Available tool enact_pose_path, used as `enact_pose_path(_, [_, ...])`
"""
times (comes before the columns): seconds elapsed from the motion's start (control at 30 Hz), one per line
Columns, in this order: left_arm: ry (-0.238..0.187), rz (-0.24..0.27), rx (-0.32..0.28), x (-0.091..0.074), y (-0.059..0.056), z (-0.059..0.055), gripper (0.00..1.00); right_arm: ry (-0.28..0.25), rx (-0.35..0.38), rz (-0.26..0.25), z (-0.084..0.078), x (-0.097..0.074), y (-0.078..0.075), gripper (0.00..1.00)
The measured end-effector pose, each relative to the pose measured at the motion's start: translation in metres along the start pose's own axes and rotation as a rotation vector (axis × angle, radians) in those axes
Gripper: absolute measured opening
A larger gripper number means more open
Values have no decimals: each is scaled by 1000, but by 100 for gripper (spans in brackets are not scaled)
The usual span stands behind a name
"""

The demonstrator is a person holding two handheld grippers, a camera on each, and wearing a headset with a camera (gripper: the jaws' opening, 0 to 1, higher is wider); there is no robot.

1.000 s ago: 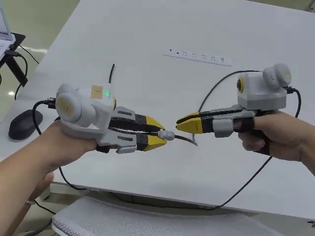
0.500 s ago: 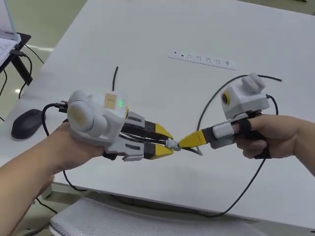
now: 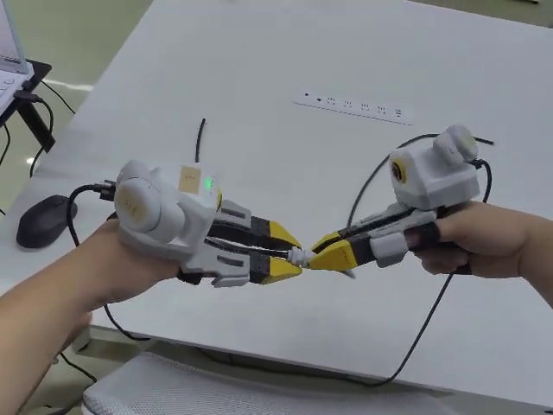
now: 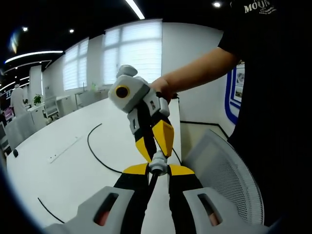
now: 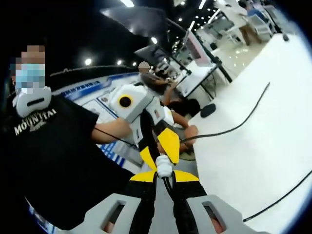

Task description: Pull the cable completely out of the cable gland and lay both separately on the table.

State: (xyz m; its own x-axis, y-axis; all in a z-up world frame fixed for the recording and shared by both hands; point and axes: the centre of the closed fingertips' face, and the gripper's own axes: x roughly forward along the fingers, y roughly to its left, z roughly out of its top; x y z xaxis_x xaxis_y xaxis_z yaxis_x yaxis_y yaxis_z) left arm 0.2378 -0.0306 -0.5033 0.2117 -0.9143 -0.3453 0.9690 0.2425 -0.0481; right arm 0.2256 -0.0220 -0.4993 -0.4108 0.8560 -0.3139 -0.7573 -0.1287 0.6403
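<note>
Holding, item one: the cable gland (image 3: 300, 257), small and pale, clamped at the tips of the left gripper (image 3: 292, 256), up in the air over the near edge of the table (image 3: 259, 78).

Item two: the cable (image 5: 168, 187), thin and dark, not yet out of the gland. It runs back between the jaws of the right gripper (image 3: 318, 252), whose yellow nose meets the left one at the gland. We cannot tell whether those jaws have bitten onto the cable or only stand around it.

Handling, as we judge it: seat the right jaws on the cable just beside the gland, keep the left hand steady, and draw straight along the gland's axis (no twisting, no sideways bend). Work further over the table, so neither part drops off the edge.

Views: the head view gives us both noses side-on and the table beneath. The right gripper view gives the cable's run between its own jaws, which the yellow tips hide from the head view.
</note>
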Motion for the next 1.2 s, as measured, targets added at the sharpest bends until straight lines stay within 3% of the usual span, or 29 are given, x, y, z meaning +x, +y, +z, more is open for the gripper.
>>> enact_pose_path(0.03, [-5,-2,-12,-1,-1,1,15,20,-93,-37,0,0,2,7])
enact_pose_path(0.13, [-18,-8,-36,-2,-4,2,15,59,-216,-119,0,1,3,7])
enact_pose_path(0.2, [-38,-9,-79,-2,-4,2,15,100,-332,-194,-1,1,2,7])
enact_pose_path(0.37, [-46,-10,-112,-2,-6,-1,15,198,-594,-360,-5,4,-2,7])
enact_pose_path(0.4, [-46,-11,-116,-3,-6,-1,15,204,-615,-371,-6,5,-2,7])
enact_pose_path(0.53, [-50,-5,-148,-8,-4,-2,15,255,-827,-541,-3,7,-6,7])
enact_pose_path(0.63, [-64,-1,-169,-12,-3,-1,15,263,-925,-626,0,9,-4,7])
enact_pose_path(0.77, [-58,-8,-158,-14,-6,-2,15,260,-930,-652,-2,13,-3,8])
enact_pose_path(1.0, [-66,-10,-140,-16,-8,1,15,202,-839,-689,2,11,-2,9])
enact_pose_path(1.07, [-70,-3,-135,-17,-6,3,15,169,-762,-712,2,7,-3,12])
enact_pose_path(1.17, [-80,8,-127,-18,-2,6,15,80,-631,-740,4,1,-4,15])
enact_pose_path(1.2, [-76,14,-131,-18,-1,5,15,71,-552,-767,-1,-4,-8,19])
